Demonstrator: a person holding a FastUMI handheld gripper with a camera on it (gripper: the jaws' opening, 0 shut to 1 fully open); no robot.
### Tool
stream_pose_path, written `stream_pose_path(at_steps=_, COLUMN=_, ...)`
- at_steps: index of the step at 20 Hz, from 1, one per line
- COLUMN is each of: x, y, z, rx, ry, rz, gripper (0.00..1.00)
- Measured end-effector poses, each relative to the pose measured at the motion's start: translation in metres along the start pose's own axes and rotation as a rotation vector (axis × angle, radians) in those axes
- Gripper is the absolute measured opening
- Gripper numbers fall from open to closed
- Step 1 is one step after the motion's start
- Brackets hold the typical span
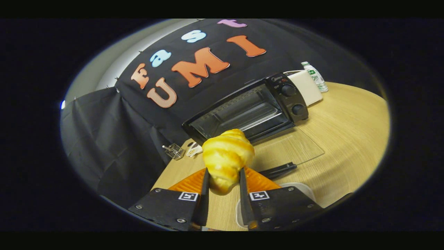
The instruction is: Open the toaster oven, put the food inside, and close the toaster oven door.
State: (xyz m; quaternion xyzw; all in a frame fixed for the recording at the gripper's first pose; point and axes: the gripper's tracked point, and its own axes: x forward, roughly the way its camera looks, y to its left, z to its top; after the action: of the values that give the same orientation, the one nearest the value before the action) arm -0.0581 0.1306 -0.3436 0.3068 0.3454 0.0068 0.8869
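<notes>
Clamped between both fingers of the tool (222,184) is the croissant (227,158), raised off the desk (347,139). Its long axis runs forward along the fingers, the free end aimed at the oven (249,111). Relative to the croissant, the oven lies straight ahead and well apart. Its glass door (295,147) lies folded down flat toward the tool, handle (279,170) nearest. Inside the oven, a bare rack shows. Judgement: the coming move must carry the croissant forward over the door into the cavity.
</notes>
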Motion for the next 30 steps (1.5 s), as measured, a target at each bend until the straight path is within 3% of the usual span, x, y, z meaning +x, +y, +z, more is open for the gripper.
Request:
stream_pose_path(at_steps=4, x=0.033, y=0.008, z=0.023, rx=0.091, ry=0.012, rz=0.038, gripper=0.39)
stream_pose_path(at_steps=8, x=0.063, y=-0.006, z=0.041, rx=0.091, ry=-0.002, rz=-0.014, gripper=0.39)
stream_pose_path(at_steps=17, x=0.103, y=-0.006, z=0.077, rx=0.077, ry=-0.038, rz=-0.038, gripper=0.39)
stream_pose_path(at_steps=30, x=0.157, y=-0.014, z=0.099, rx=0.045, ry=-0.032, rz=-0.115, gripper=0.39)
